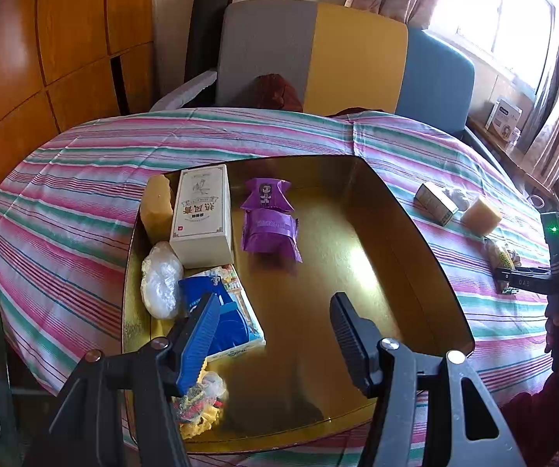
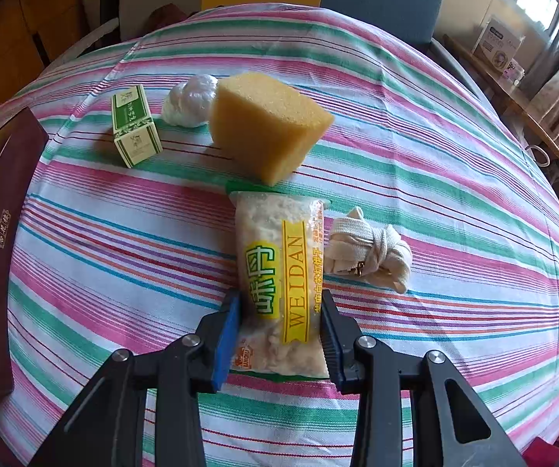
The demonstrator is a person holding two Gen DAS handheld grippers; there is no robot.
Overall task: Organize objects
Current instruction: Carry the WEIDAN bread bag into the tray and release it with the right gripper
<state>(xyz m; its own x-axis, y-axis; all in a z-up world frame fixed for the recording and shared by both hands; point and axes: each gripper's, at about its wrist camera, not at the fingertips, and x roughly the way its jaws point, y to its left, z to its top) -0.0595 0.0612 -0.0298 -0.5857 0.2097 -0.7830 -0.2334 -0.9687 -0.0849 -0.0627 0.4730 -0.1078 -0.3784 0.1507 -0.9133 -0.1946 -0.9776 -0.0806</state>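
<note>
The right gripper (image 2: 281, 334) stood narrow around the lower end of a snack packet (image 2: 283, 272) lying on the striped tablecloth (image 2: 454, 194), 1 pad at each side; whether they truly pinched it I could not tell. The left gripper (image 1: 275, 334) hung wide and empty over the gold tray (image 1: 357, 272), where 2 purple packets (image 1: 269, 218) and a white box (image 1: 201, 218) already lay.

The slick, soft packet might have slid free if lifted by its end, sagging from so low a hold. Swinging it up could also have knocked the yellow sponge (image 2: 267, 128) touching its far end.

The packet read "WEIDAN" down a yellow band, beside large green Chinese characters.
</note>
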